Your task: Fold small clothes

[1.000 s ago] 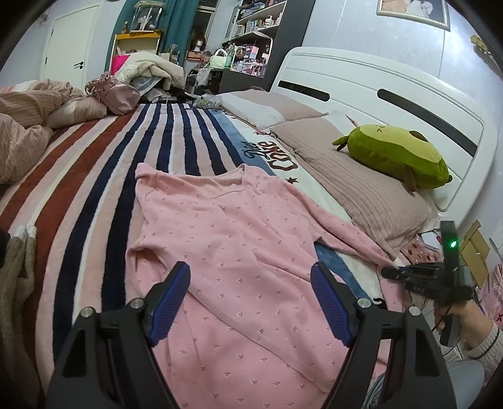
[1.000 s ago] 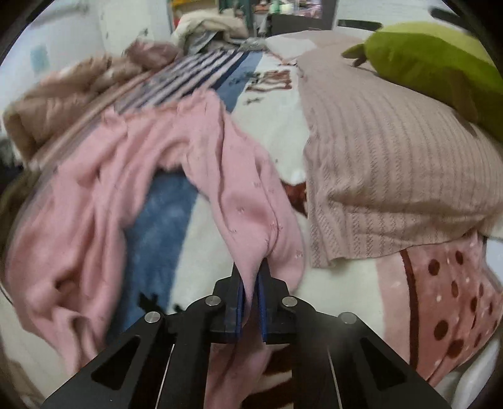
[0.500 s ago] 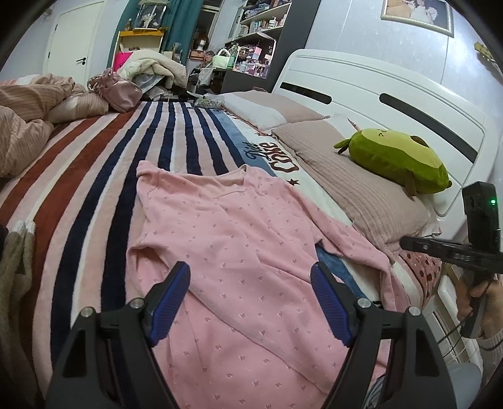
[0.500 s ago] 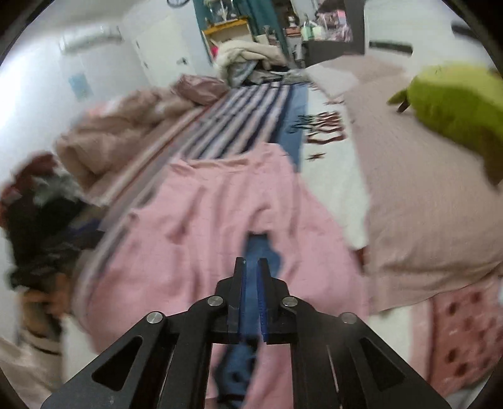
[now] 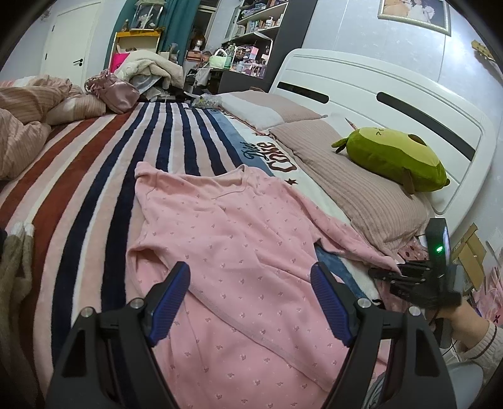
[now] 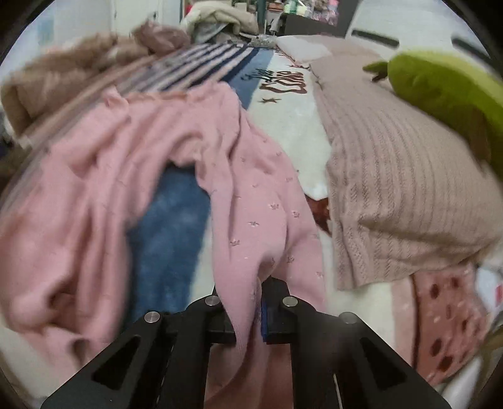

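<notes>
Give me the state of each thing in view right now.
Pink top: spread on the striped blanket, unfolded, one sleeve pulled out sideways.
Right hand-held gripper: shut on the sleeve.
Left hand-held gripper: open, above the top, holding nothing.
Green plush: lying on the pillow.

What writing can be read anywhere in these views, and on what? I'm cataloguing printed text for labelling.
"Coke", with a script word before it that looks like "Diet" but is not sure: on the striped blanket, seen upside down beside the pillow.
Marks on the green plush: unreadable.
Shelf items: too small.
</notes>
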Tool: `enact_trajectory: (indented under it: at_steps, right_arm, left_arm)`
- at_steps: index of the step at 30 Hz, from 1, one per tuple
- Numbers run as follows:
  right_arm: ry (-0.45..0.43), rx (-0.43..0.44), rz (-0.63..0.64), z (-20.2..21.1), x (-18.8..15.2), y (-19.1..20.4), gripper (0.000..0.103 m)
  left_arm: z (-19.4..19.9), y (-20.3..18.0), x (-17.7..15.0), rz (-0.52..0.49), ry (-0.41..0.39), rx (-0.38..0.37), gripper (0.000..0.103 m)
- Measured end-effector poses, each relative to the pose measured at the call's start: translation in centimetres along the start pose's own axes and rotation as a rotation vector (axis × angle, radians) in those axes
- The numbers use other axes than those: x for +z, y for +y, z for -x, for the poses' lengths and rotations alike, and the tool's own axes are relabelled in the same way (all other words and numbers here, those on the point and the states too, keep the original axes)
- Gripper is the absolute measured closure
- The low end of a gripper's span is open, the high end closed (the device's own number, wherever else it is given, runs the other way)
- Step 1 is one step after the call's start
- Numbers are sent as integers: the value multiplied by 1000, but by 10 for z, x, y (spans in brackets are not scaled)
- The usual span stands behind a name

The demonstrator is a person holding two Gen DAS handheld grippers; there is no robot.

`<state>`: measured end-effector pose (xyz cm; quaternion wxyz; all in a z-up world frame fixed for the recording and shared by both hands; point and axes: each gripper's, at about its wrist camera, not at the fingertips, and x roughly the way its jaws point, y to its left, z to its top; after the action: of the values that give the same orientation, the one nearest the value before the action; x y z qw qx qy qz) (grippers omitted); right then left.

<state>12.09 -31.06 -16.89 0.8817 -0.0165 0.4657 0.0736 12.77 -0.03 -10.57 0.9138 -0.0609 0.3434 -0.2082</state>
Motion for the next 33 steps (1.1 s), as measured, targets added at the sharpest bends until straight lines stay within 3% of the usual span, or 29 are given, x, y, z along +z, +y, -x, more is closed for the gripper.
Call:
enact_trajectory:
  at_steps: [4, 11, 17, 21, 24, 27, 29, 33]
  right_arm:
    - [-25, 270, -142, 26, 6, -8, 101]
    - [-85, 472, -109, 66, 33, 36, 101]
    - [-81, 623, -103, 55, 80, 89, 99]
    - [32, 664, -82, 11, 99, 139, 96]
    - [129, 634, -77, -25, 101, 165, 78]
    - [126, 604, -39, -23, 100, 167, 64]
    - [89, 572, 15, -3, 99, 160, 38]
    - [1, 431, 161, 45, 74, 133, 35]
  left_arm:
    - [-1, 0, 1, 3, -3, -10, 27]
    - [5, 3, 0, 2, -11, -17, 27]
    - [24, 22, 0, 40, -34, 14, 27]
    - [40, 39, -5, 66, -37, 42, 23]
    - [49, 49, -13, 72, -27, 63, 23]
    - [54, 53, -18, 68, -15, 81, 23]
    - [55, 54, -19, 67, -16, 79, 23]
    - [57, 52, -17, 74, -31, 61, 23]
